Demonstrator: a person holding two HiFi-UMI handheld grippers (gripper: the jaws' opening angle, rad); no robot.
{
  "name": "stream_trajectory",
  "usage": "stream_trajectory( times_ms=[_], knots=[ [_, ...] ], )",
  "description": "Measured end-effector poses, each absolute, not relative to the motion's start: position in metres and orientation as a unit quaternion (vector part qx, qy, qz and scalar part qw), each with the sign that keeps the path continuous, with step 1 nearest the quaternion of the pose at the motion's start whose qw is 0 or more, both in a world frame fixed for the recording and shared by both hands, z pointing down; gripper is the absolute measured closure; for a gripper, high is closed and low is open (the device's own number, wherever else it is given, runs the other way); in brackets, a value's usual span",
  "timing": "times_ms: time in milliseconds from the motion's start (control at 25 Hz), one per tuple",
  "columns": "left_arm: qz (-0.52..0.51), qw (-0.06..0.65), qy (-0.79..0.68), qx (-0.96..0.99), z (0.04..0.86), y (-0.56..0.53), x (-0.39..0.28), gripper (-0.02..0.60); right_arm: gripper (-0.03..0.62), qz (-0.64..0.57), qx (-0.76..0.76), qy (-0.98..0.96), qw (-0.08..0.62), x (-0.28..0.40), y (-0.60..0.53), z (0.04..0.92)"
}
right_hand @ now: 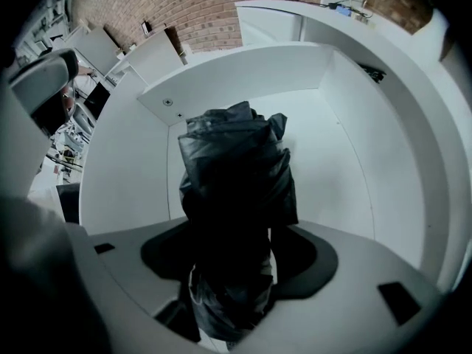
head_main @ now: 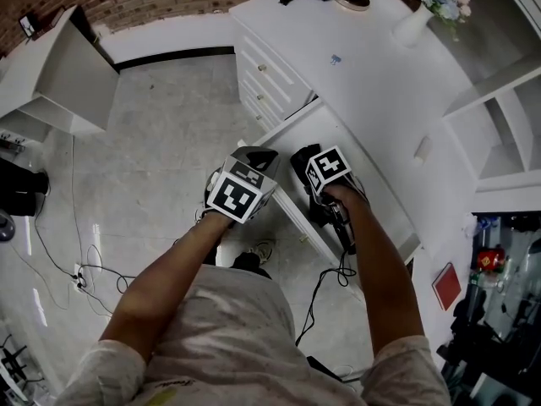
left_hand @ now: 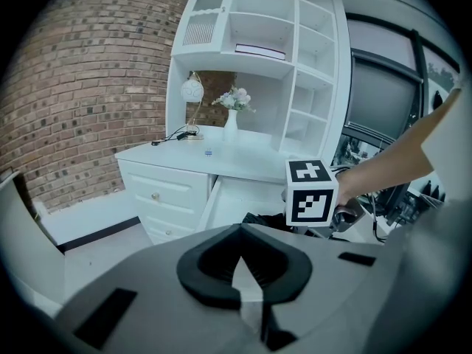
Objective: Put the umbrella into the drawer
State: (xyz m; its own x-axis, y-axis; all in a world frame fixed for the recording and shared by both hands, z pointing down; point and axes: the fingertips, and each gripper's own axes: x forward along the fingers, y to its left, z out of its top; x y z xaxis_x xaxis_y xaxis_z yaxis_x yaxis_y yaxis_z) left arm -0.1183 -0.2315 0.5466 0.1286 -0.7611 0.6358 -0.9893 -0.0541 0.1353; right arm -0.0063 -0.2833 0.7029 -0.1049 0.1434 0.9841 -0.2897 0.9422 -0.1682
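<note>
Right claw (right_hand: 234, 262) tight on umbrella (right_hand: 236, 168) over drawer (right_hand: 354, 146), arm (head_main: 380, 260) outstretched; left claw (left_hand: 240, 273) closed.

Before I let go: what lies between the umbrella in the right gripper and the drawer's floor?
Nothing shows: in the right gripper view, the drawer floor around the umbrella is bare white.
</note>
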Motion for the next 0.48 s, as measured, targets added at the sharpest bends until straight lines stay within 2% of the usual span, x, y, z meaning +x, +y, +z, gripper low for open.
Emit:
stream_trajectory(
  times_ms=[480],
  knots=[
    [0.198, 0.258, -0.630, 0.705, 0.525, -0.252, -0.101, 0.588, 0.330, 0.180, 0.068, -0.777, 0.600, -0.018, -0.293, 0.643]
  ],
)
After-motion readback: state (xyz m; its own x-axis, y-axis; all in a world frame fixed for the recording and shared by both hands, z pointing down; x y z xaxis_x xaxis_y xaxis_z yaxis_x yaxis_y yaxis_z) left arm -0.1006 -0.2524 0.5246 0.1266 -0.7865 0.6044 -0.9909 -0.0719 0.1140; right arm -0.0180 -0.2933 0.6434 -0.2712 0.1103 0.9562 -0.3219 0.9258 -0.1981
